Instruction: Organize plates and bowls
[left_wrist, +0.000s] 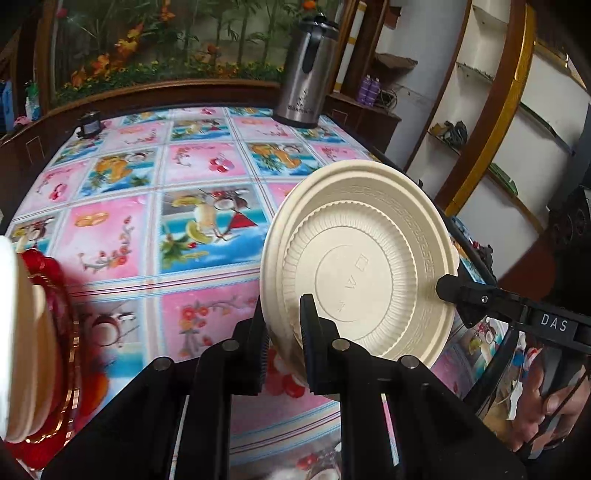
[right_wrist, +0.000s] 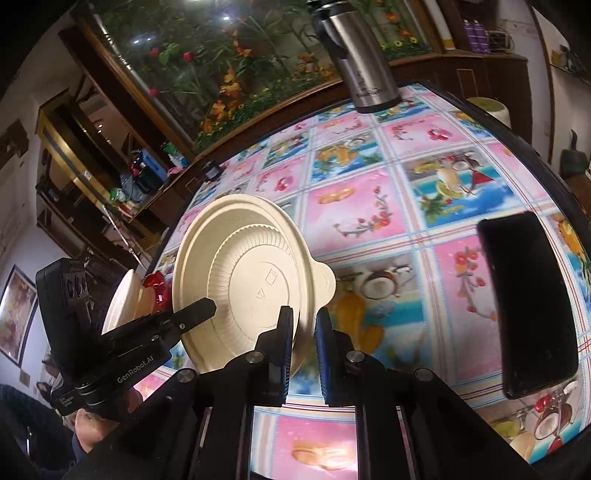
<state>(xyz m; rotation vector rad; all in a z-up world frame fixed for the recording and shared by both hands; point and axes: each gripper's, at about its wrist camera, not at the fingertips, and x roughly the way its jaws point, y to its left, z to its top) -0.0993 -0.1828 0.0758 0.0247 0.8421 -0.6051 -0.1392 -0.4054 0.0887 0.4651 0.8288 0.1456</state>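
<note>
My left hand-held gripper (left_wrist: 282, 334) pinches the cream bowl's (left_wrist: 364, 258) rim | my right hand-held gripper (right_wrist: 303, 341) pinches its other side | bowl tipped up above the tabletop (left_wrist: 199, 162), near its right edge

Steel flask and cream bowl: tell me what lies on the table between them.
Only bare patterned tablecloth lies between the steel flask and the cream bowl, as both wrist views show. The black phone lies off to the side.
</note>
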